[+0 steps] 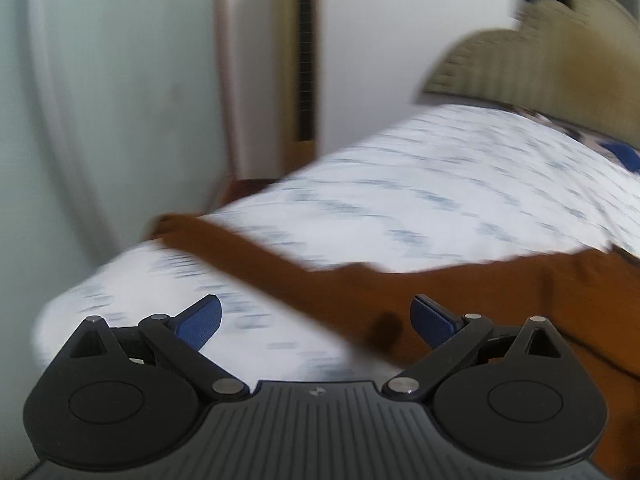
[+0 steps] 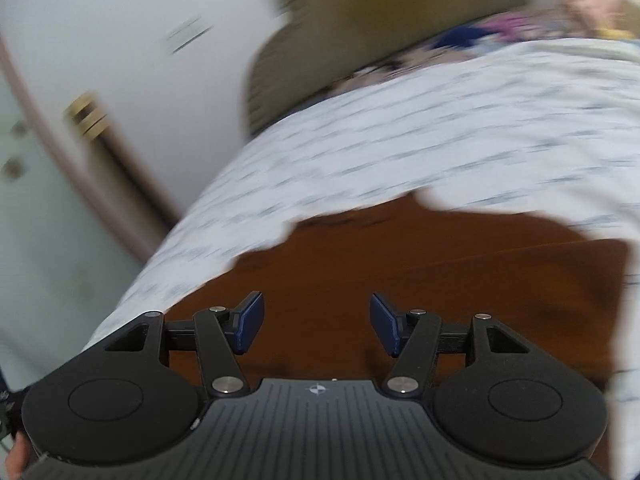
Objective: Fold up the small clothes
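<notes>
Brown soft garment (image 2: 420, 276) spread flat on printed sheet (image 2: 440, 140)

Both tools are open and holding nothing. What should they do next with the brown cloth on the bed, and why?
Probably lower both and pinch the brown cloth's far edge. The left tool and right tool stand open and empty above it, and it lies spread on the white patterned sheet, so a fold needs a fresh grip. The blur hides exact edges.

A rust-brown garment (image 2: 420, 280) is lying under the right tongs (image 2: 316, 322), which are showing black arms and blue pads (image 2: 250, 322); ahead, the bed sheet (image 2: 440, 136) is showing white with faint blue-grey dashes; beyond it an olive-tan ribbed headboard (image 1: 540, 60) is standing.
</notes>
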Action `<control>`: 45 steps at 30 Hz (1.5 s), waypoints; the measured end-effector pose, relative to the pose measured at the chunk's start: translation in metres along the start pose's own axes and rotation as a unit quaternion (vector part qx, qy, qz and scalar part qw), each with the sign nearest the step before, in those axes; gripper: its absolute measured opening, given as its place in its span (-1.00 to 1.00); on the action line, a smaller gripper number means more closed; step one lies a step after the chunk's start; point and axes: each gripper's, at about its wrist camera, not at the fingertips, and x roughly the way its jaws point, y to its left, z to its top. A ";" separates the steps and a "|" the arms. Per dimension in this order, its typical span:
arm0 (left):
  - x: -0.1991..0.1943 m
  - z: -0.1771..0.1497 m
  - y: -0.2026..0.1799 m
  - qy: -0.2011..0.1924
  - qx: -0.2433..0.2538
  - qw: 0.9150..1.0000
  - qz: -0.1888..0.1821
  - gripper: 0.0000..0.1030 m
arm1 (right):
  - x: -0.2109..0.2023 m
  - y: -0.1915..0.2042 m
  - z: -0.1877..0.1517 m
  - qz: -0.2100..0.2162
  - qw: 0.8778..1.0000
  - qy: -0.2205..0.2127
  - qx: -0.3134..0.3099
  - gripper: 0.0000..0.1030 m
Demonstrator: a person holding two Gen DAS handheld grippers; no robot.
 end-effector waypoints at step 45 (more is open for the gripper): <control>-0.008 -0.025 0.140 0.018 -0.145 0.989 0.020 0.97 | 0.186 0.354 -0.078 0.219 0.906 0.205 -0.298 -0.76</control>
